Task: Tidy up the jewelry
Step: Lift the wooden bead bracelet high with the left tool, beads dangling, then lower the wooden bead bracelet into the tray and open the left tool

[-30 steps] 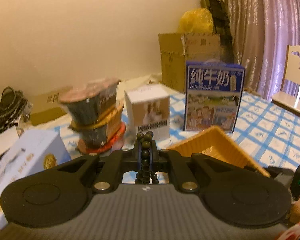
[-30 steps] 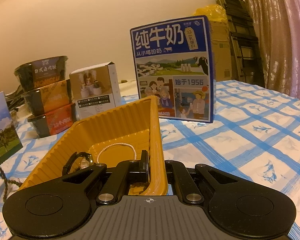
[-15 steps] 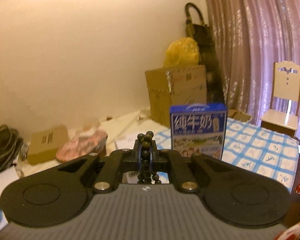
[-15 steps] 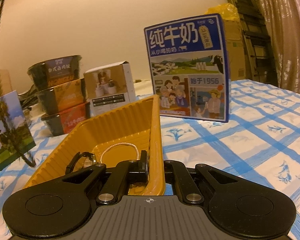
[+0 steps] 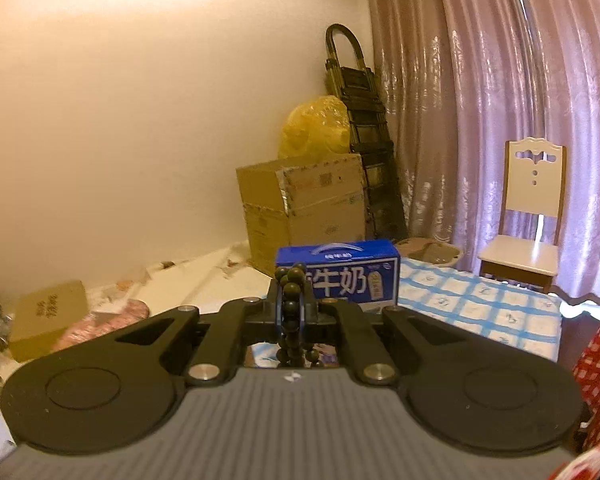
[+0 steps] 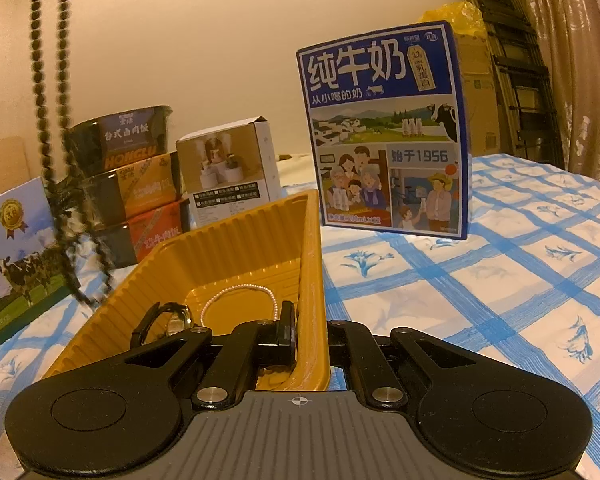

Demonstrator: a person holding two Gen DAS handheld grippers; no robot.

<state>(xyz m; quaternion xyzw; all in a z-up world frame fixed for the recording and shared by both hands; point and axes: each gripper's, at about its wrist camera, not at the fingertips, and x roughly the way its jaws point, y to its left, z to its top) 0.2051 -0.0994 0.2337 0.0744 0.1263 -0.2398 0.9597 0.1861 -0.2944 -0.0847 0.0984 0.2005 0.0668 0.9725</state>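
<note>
Because the dark bead strand [image 5: 291, 312] is limp and light, I keep my left hand-held gripper [image 5: 292, 316] pinched on a few beads near its top; its long loop [image 6: 56, 140] dangles at the left of the right-wrist view, beside the yellow tray [image 6: 228, 256], whose wall my right hand-held gripper [image 6: 306, 336] clamps.

Cream wall [image 5: 140, 120], mauve curtains [image 5: 480, 100], chair [image 5: 528, 216]
</note>
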